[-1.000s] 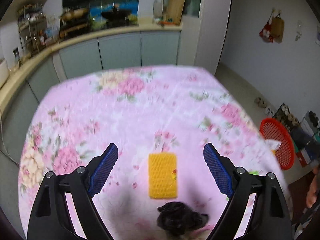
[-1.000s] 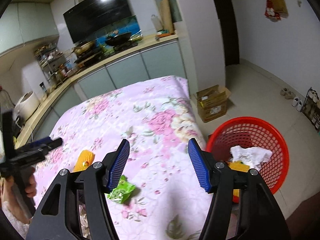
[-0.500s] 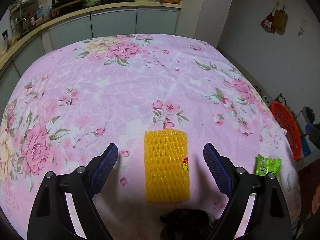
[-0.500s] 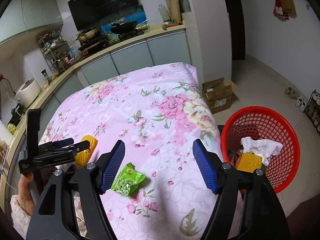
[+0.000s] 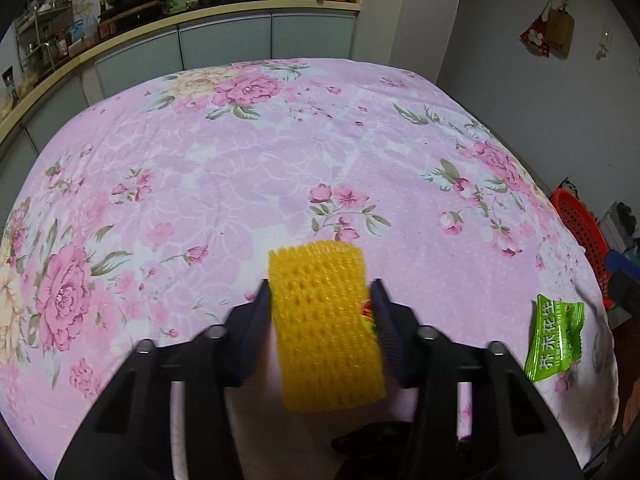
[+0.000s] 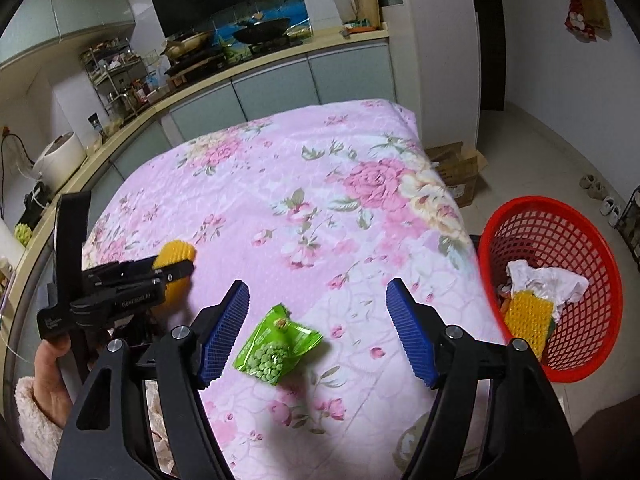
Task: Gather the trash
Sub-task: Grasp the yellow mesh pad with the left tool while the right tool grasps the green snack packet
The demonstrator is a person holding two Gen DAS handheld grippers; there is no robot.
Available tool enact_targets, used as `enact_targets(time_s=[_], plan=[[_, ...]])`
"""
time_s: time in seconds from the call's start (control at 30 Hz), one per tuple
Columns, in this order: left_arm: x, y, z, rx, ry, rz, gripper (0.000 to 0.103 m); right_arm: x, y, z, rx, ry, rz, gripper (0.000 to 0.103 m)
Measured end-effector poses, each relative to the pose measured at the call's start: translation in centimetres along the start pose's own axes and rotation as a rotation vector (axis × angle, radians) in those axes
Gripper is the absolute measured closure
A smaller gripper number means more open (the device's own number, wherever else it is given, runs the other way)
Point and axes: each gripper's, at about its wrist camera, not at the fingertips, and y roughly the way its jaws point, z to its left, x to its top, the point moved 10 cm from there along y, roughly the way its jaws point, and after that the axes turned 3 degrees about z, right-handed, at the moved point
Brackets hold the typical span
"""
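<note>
A foam net (image 5: 324, 328) is lying on the table (image 5: 248, 168), sitting between the left gripper's (image 5: 320, 300) fingers. A packet (image 6: 276, 346) is lying to its right near the table edge, between the right gripper's (image 6: 318, 328) fingers. A basket (image 6: 596, 320) is standing on the floor right of the table, holding tissue (image 6: 544, 280).

A yellow foam net sleeve (image 5: 326, 328) with a small sticker at its right edge lies flat between the left tool's (image 5: 320, 322) jaws, which have just been closing and touch its sides. A green snack packet (image 6: 276, 346), crumpled and showing green peas, lies between the right tool's (image 6: 316, 330) spread jaws, nearer the left one.
</note>
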Motion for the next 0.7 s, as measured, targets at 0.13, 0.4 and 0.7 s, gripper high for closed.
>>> enact_targets(time_s=[0.13,0.4,0.7], plan=[[-0.1,-0.3,0.1,-0.02,-0.008,-0.006,0.075,-1.2,0.8,1.2,0.008,-0.03,0.039,0.034],[0.7,-2.6,-0.3,-0.051,-0.006,-0.055,0.085,-2.6,2.6,2.6,0.017,-0.047,0.086,0.034],[2.1,-5.9,-1.0,-0.051,0.007,-0.131,0.085,-3.0,4.1,2.7,-0.049,-0.069,0.099,0.034]])
